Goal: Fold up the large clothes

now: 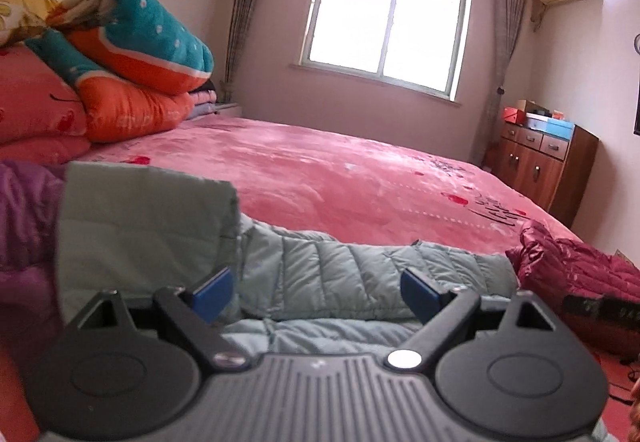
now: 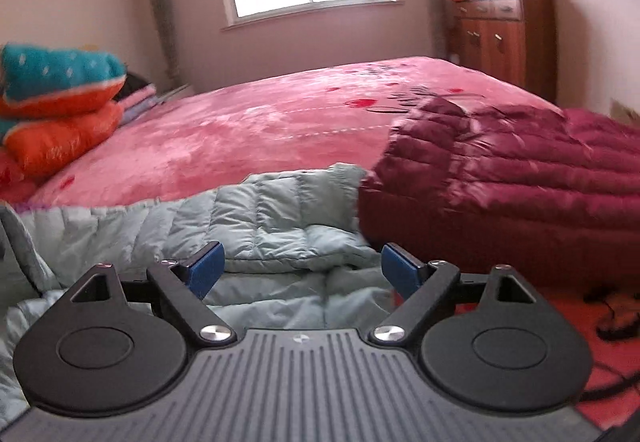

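Observation:
A pale green quilted down jacket point(image 1: 320, 274) lies along the near edge of the pink bed point(image 1: 340, 169). One part of it is folded up at the left point(image 1: 144, 226). My left gripper point(image 1: 316, 294) is open just above the jacket, holding nothing. In the right wrist view the jacket point(image 2: 272, 226) lies bunched with a sleeve folded over. My right gripper point(image 2: 300, 270) is open above it, empty. A maroon down jacket point(image 2: 500, 181) lies right of the green one, also in the left wrist view point(image 1: 576, 262).
A purple garment point(image 1: 24, 217) lies at the left. Stacked orange and teal quilts point(image 1: 132, 69) sit at the head of the bed point(image 2: 260, 129). A wooden cabinet point(image 1: 548, 161) with boxes stands by the far wall under the window point(image 1: 384, 17).

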